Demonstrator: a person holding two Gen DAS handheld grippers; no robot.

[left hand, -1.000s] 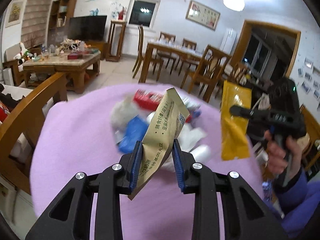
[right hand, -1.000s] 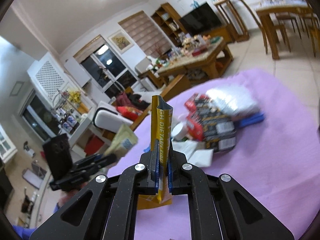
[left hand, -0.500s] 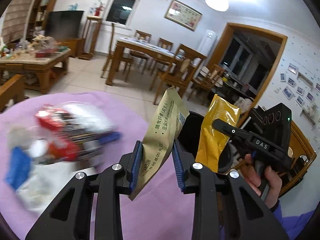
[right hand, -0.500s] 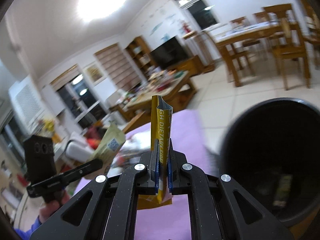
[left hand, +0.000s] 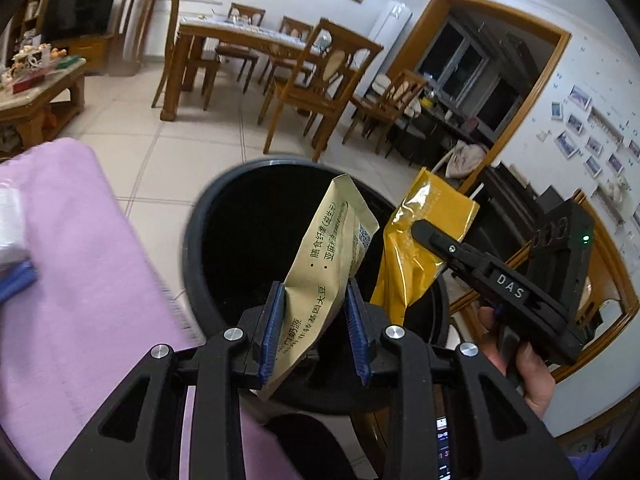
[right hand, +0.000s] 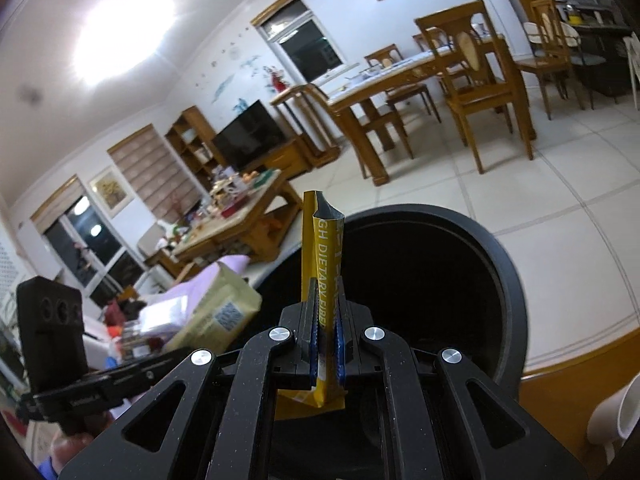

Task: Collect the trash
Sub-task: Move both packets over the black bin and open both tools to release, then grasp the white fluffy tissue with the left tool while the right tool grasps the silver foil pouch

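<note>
Black bin point(left hand: 256, 216) inside too dark; purple cloth point(left hand: 80, 264) edge blurred.

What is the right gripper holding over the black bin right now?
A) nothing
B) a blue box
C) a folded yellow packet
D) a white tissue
C: the right gripper is shut on the yellow packet, which stands upright between its blue pads in front of the black bin.
</note>
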